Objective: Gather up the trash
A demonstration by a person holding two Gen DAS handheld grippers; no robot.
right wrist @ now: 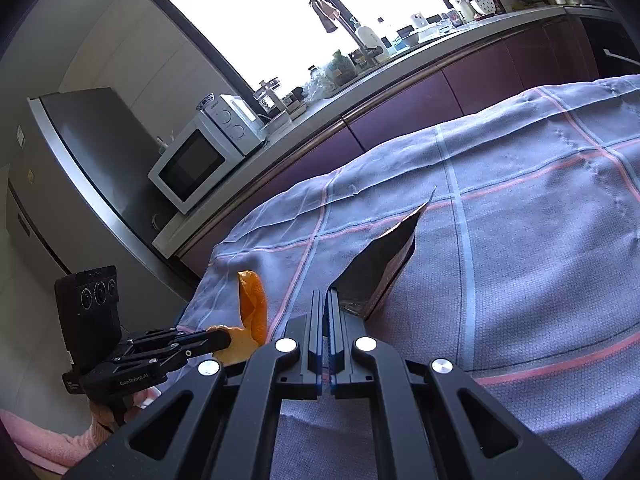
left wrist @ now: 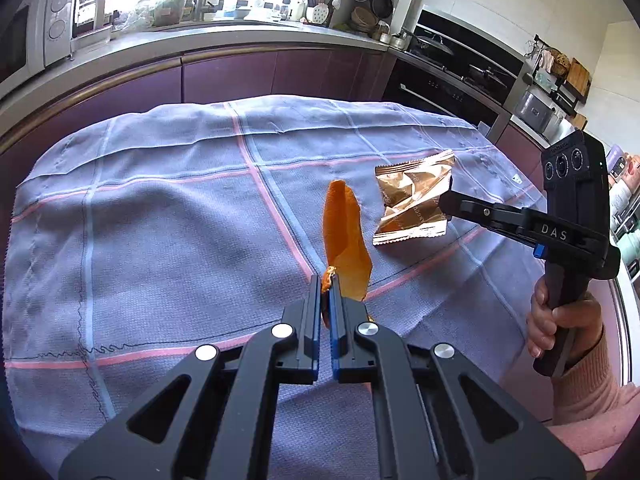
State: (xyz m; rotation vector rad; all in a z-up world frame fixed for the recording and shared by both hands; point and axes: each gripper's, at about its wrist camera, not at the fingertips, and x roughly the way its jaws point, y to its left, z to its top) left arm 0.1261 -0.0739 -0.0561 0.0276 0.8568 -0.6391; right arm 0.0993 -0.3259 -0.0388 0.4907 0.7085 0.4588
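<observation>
Peel [left wrist: 346,236] is pinched at its near end between the closed jaws of the left gripper [left wrist: 327,280], an orange strip that looks like fruit peel, though we cannot be sure of that from these views. It stands up and away from the tips, clear of the checked tablecloth [left wrist: 160,208] near the middle of the table. The right gripper [right wrist: 325,300] has its jaws shut on one corner of the copper foil wrapper [left wrist: 414,200], which lies toward the table's right edge in the left wrist view; in the right wrist view the wrapper tilts up off the cloth, so we judge it partly lifted.

With both pieces of trash in hand, we should keep both grips tight and raise each piece straight up before carrying it anywhere. The wrapper is light and slick and is held only by a corner, so we would move it slowly to stop it slipping or swinging. The peel is limp and narrow, so we would avoid jerks that could tear it at the pinch. No bin shows in either view, so we cannot say which way to carry them.

The left gripper points steeply down toward the cloth. The right one slopes down more gently, held by a hand [left wrist: 560,320] wrapped around its handle, with a pink sleeve [left wrist: 596,392] at the table's right edge
</observation>
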